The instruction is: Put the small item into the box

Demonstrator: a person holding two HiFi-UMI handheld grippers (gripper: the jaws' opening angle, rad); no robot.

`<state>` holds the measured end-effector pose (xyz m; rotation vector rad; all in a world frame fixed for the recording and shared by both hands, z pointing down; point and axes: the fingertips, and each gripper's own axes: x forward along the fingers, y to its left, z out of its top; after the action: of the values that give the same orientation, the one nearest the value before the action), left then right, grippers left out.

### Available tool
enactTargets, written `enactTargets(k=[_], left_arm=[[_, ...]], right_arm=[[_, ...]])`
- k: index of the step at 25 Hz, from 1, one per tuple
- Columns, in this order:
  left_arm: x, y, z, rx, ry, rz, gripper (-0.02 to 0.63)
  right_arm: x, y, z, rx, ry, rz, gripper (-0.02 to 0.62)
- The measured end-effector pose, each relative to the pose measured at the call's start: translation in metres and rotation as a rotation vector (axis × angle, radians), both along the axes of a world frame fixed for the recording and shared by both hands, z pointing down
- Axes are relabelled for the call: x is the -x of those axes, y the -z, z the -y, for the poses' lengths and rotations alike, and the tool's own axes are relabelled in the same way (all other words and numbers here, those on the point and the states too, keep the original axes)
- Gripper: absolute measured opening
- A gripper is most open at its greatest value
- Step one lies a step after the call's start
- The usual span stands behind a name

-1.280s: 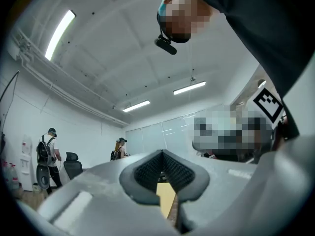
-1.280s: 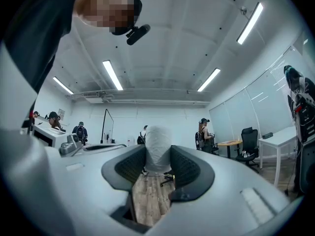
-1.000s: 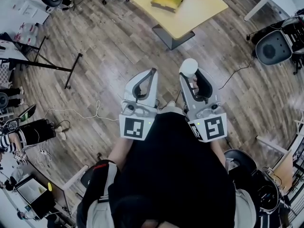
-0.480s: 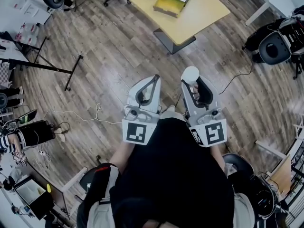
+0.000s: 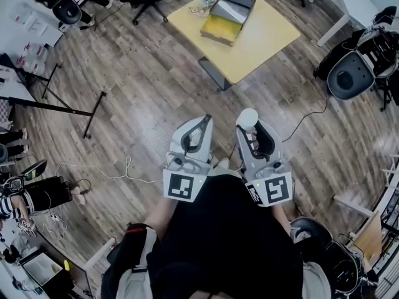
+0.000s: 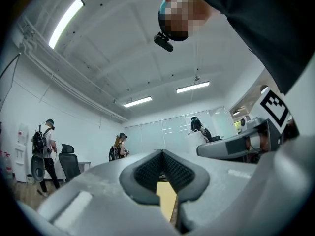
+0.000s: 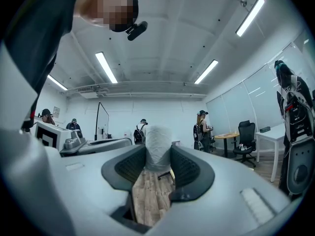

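One white cylinder (image 5: pixel 247 118) clamped in right tool (image 5: pixel 248 128), left tool (image 5: pixel 205 119) closed; box (image 5: pixel 227 17) on table (image 5: pixel 265 39) beyond.

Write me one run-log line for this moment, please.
right gripper: shut on white cylindrical item | left gripper: shut, empty | box: on yellow table ahead | item not yet in box

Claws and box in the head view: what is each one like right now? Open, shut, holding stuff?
Left claw: shut, nothing in it.
Right claw: shut on the white item, which stands upright.
Box: open on top, sitting on the table, away from both claws.
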<state>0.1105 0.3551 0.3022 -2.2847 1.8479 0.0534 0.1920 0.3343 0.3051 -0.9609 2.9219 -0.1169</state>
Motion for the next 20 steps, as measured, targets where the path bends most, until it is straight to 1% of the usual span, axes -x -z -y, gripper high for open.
enactTargets(k=[4, 8, 12, 17, 20], left_arm=[[0.008, -0.002, 0.021, 0.001, -0.02, -0.001, 0.002], [0.017, -0.001, 0.044, -0.014, -0.045, 0.0, 0.002], [0.029, 0.002, 0.067, -0.025, -0.064, 0.0, 0.002], [0.046, 0.003, 0.096, -0.018, -0.082, -0.013, 0.002], [0.06, 0.004, 0.113, -0.017, -0.094, -0.004, 0.002]], right_arm=[[0.009, -0.006, 0.021, 0.024, -0.022, -0.01, 0.163], [0.019, -0.004, 0.041, 0.02, -0.037, -0.01, 0.163], [0.035, -0.002, 0.061, 0.017, -0.042, -0.014, 0.163], [0.056, -0.001, 0.088, 0.022, -0.048, -0.025, 0.163], [0.071, 0.002, 0.104, 0.022, -0.056, -0.025, 0.163]])
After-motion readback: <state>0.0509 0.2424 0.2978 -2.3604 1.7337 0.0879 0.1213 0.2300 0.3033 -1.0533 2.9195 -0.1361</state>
